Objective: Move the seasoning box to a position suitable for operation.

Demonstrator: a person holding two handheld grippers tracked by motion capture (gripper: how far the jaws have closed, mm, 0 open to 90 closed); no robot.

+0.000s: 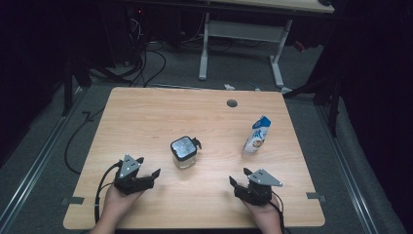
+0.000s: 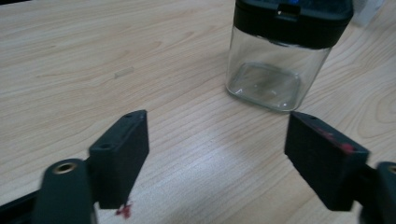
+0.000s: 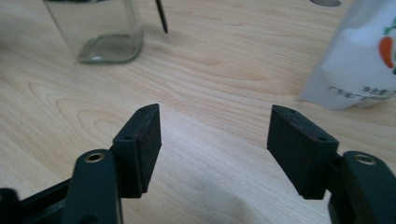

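Wooden table [image 1: 146, 117], dim room around us
We hold the left gripper [image 1: 147, 172] and right gripper [image 1: 238, 178] spread, empty; glass jar [image 1: 184, 152] between, white pouch [image 1: 256, 135] near the right

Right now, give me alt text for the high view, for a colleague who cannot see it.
A person's two hands hold the left gripper and right gripper, both open and empty, over the near edge of a wooden table. Beyond them stand a clear glass jar with a dark lid, mid-table, and a white pouch to its right.
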